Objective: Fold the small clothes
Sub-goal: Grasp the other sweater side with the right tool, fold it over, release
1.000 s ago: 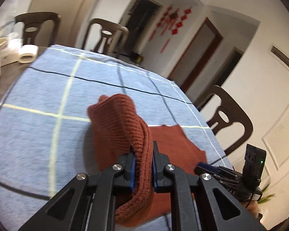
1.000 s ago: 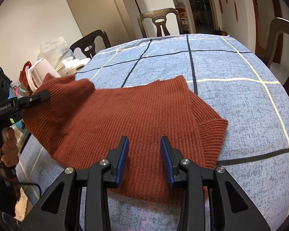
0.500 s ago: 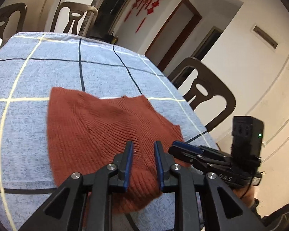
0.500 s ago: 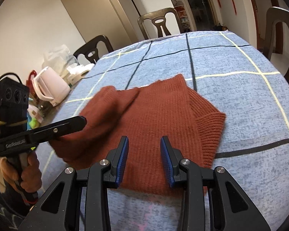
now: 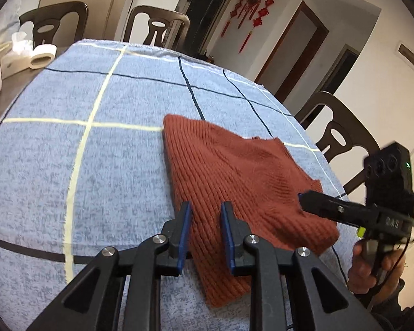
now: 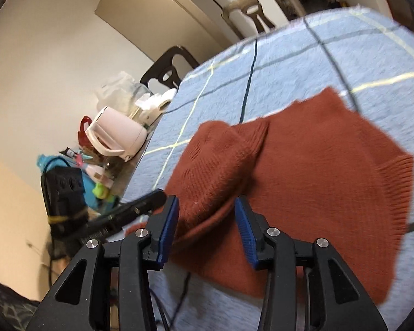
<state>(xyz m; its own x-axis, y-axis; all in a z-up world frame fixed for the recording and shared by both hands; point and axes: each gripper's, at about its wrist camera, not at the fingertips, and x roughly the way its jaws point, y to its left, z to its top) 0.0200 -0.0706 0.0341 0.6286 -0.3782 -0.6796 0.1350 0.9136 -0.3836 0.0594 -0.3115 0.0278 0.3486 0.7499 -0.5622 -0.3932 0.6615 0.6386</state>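
Left wrist view: I am working through the first fold of a rust-red knit sweater (image 5: 243,182), which is lying on the blue checked tablecloth (image 5: 69,165) near the table edge closest to me, one side already laid over its middle. My left gripper (image 5: 205,215) is hovering over the sweater's near left edge, its jaws standing slightly apart with nothing pinched between them. My right gripper (image 6: 205,215) is coming in at the sweater's near edge, where the folded-over flap is bunching; its jaws have just been opening, and a ridge of knit is sitting between the blue pads (image 6: 245,226) without being pressed. To my judgement, the flap is down but not yet smooth, so the next move is calling for me to grip that near hem and flatten or fold it across the sweater.
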